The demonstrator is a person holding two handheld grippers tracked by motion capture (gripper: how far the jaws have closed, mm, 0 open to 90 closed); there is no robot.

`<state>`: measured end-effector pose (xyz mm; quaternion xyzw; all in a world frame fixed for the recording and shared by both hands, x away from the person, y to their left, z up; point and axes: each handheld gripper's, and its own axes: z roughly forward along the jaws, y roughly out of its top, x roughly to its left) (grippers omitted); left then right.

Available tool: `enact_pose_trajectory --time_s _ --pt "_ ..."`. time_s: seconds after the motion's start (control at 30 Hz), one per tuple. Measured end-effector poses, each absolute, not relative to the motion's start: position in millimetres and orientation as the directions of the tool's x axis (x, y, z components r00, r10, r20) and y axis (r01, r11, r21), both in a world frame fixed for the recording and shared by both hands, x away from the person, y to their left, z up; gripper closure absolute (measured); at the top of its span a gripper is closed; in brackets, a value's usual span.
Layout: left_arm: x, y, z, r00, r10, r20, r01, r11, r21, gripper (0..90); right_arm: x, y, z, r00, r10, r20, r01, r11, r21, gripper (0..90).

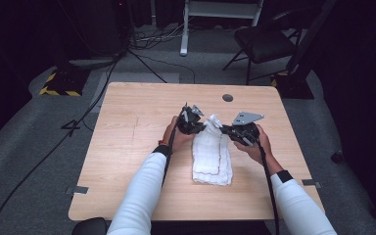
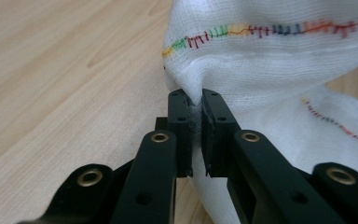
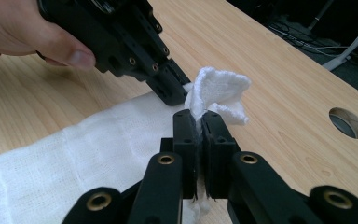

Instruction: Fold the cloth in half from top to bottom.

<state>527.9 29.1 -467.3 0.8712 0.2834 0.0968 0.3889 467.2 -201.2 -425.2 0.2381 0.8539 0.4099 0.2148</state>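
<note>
Table [image 1: 127,127]: light wood, with a round hole [image 1: 227,98] near the far edge; the same hole [image 3: 348,122] seen at the right of the right gripper view.
Cloth [image 1: 212,156]: white, woven, folded into a long strip; lying flat near the middle of the table, with the near end toward the person and the far end lifted and bunched between the two grippers.
Cloth edge: stitched in many colours, clear in the left gripper view [image 2: 270,30]; a reddish line along one side in the high view.
Left gripper [image 1: 199,124]: clenched on the far end of the cloth from the left side; in its own view [image 2: 195,105] fabric pinched between the jaws, only a thin gap left.
Right gripper [image 1: 223,130]: clenched on the same far end from the right side; in its own view [image 3: 198,116] a white fold caught between the jaws, with a loose tuft standing above the jaws.
Grippers together: very near, tips almost meeting over the bunched end.
Left hand [image 3: 25,30]: wrapped on the left gripper's body, thumb forward.
Sleeves: white on both forearms.
Chair [image 1: 264,41]: dark, on the floor beyond the table.
</note>
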Motion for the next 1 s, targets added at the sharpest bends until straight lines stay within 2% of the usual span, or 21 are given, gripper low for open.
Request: enact_pose_trajectory --time_s 0.23,0.4,0.57,1.0 --pt "495 50 -449 0.854 0.52 -0.005 0.317 -0.512 0.798 83.6 455 -211 -418 -0.803 0.577 -0.151 0.218 0.52 0.826 85.9" --pt "467 63 -446 0.885 0.464 0.023 0.254 -0.524 0.813 83.5 439 -219 -418 -0.829 0.542 -0.137 0.194 0.509 0.838 85.9" --pt "443 69 -451 0.912 0.407 0.049 0.208 -0.563 0.8 82.9 420 -221 -424 -0.861 0.493 -0.121 0.182 0.522 0.833 85.8" --pt "397 71 -469 0.954 0.295 0.056 0.162 -0.662 0.732 82.4 380 -223 -447 -0.924 0.367 -0.106 0.145 0.593 0.792 85.7"
